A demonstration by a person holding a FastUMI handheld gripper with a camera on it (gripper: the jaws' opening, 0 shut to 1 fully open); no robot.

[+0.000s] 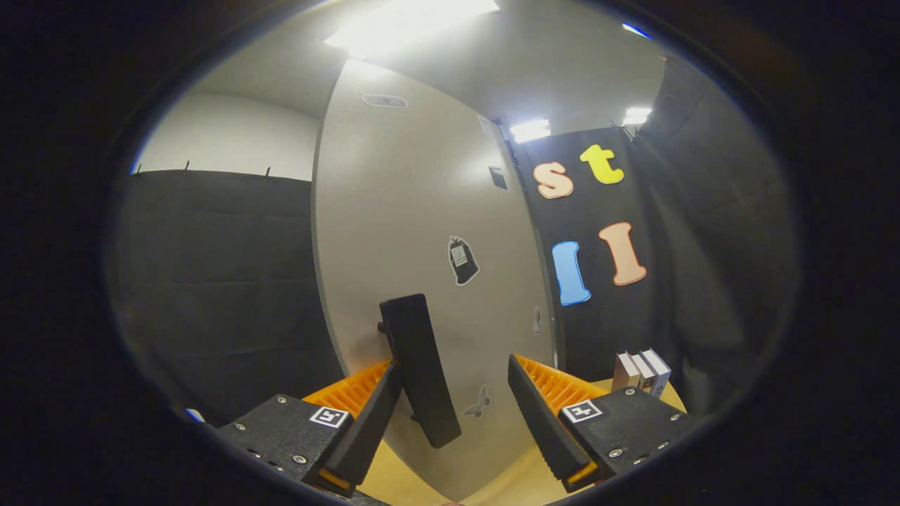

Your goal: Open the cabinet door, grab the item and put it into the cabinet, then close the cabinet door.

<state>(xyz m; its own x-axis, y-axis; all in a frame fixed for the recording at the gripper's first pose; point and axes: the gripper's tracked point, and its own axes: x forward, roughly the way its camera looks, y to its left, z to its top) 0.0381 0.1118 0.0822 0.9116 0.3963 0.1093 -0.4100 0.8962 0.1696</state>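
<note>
Two spread fingers of the tool [453,422], released, bracket the door's upright handle [420,369], nearer the left finger.

Black cloth [225,281] drapes the booth walls, with a white wall [232,137] above it. 3 bright ceiling lights [531,130] glare overhead. A pale wooden tabletop [506,485] lies below.

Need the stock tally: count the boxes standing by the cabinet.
3 boxes, upright side by side on the table, right of the cabinet door, beyond the open gripper; others may be hidden.
</note>
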